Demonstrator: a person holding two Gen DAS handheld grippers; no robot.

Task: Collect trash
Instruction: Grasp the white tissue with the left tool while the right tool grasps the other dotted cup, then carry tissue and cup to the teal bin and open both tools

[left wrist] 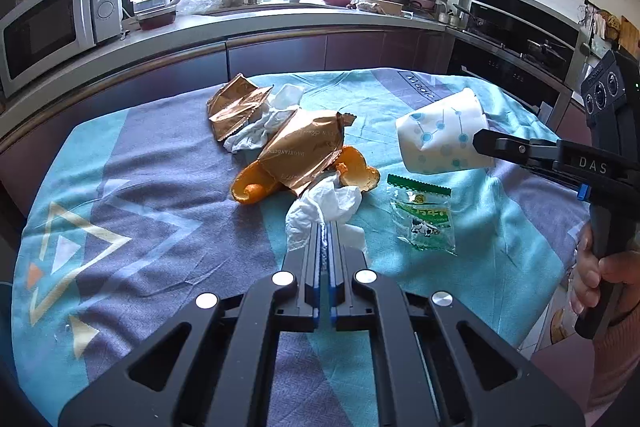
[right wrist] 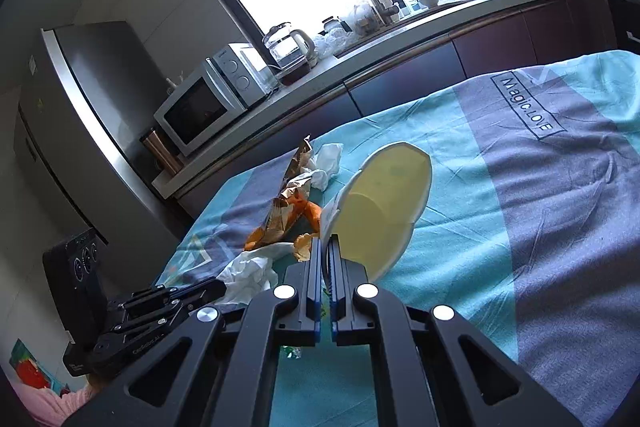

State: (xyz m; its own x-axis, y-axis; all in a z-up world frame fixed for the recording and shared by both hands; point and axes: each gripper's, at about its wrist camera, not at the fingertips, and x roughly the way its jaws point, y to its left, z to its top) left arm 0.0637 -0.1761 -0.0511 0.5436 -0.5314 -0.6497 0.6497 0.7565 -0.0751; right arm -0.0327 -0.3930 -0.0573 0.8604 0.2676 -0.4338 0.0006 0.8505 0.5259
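Tissue (left wrist: 322, 211) sits pinched between the closed jaws of the left gripper (left wrist: 328, 233) in the left wrist view, the crumpled wad resting on the tablecloth (left wrist: 160, 163) just in front of the orange peel (left wrist: 256, 187) and the brown wrapper (left wrist: 304, 151). To the right, the paper cup (left wrist: 440, 135) hangs tilted above the cloth, clamped by the right gripper (left wrist: 480, 143), with a green candy wrapper (left wrist: 424, 215) lying flat below it.

From the right wrist view, the right gripper (right wrist: 328, 247) is shut on the rim of the cup (right wrist: 384, 203), whose mouth faces the heap of trash.

The step probably goes best if the cup stays steady and tilted open while the left gripper lifts the tissue clear of the peel and feeds it into the mouth.
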